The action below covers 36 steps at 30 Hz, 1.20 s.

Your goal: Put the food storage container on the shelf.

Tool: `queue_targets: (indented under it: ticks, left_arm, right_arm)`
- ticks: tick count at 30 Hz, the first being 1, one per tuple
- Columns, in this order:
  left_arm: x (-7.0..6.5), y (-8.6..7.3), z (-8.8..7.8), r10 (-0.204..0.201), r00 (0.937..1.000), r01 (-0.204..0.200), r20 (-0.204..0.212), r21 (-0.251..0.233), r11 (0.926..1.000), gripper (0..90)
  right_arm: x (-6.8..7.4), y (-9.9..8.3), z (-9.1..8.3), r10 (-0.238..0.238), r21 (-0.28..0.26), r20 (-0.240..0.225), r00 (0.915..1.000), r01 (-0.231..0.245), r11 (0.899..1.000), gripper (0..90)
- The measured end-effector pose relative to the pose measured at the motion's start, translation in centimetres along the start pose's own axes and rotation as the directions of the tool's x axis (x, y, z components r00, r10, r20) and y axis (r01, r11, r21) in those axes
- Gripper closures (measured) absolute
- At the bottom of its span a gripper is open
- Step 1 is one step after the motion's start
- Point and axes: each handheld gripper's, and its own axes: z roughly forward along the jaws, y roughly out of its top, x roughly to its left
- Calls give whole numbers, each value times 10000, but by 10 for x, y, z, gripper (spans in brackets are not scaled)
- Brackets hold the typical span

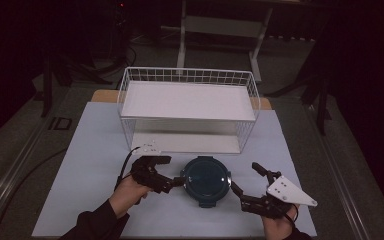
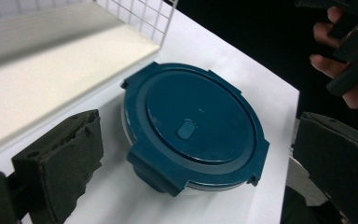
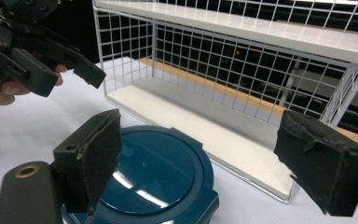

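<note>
Black foam-padded jaws on both tools, spread wide, nothing pinched. Left gripper [image 1: 176,176] sits just left of the round teal lidded container [image 1: 205,180]; right gripper [image 1: 245,182] sits just right of it, jaws clear of the lid. Lid is glossy plastic with clip tabs and an oval centre valve. Container rests on the white table mat [image 1: 90,150], just in front of the white wire shelf rack [image 1: 187,107].

White table [image 1: 95,165]: round blue lidded container [image 1: 205,180] near front edge, white wire shelf rack [image 1: 187,107] behind.
</note>
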Motion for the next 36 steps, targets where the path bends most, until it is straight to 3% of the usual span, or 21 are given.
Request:
queue_targets:
  ticks: [2,4,7,12,16,18,20,24,26,28,30,36]
  left_arm:
    - [3,-2,5,-57,10000,56,33,39,10000,19]
    - [8,-4,11,-214,9998,215,-15,227,9995,20]
    - [18,-7,18,-653,9979,651,31,470,9968,21]
    - [30,-10,27,-1607,9867,1622,-253,786,9836,45]
    - [37,-15,37,-2541,9672,2530,-51,1172,9604,46]
    - [39,-16,42,-3084,9512,3058,-66,1513,9400,46]
    - [41,-17,43,-3465,9380,3403,78,1697,9249,78]
    - [42,-18,46,-3857,9226,3784,-84,2147,9004,148]
    - [43,-19,47,-4199,9074,4125,-172,2271,8822,170]
    - [46,-20,47,-4493,8931,4416,-210,2304,8671,248]
    - [49,-22,46,-4764,8791,4671,-141,2241,8554,317]
    - [51,-24,49,-5234,8511,4995,398,2456,8308,427]
  right_arm:
    - [0,1,3,-147,40,-33,9999,147,9999,145]
    - [2,2,4,-269,126,236,9994,266,9996,157]
    - [1,4,5,249,194,-1,9997,-248,9995,156]
    - [0,6,6,30,196,326,9995,-37,9998,111]
    - [1,3,9,11,318,548,9985,-28,9995,106]
    - [2,2,10,-14,498,404,9992,-6,9988,101]
    - [3,2,10,-53,476,411,9991,34,9989,102]
    - [5,2,9,-110,490,398,9991,90,9988,102]
    - [5,1,9,-120,504,422,9990,98,9987,102]
    - [5,1,10,-130,540,432,9990,106,9985,102]
    - [6,1,10,-144,547,394,9991,123,9984,102]
    - [6,1,10,-134,595,439,9989,108,9982,102]
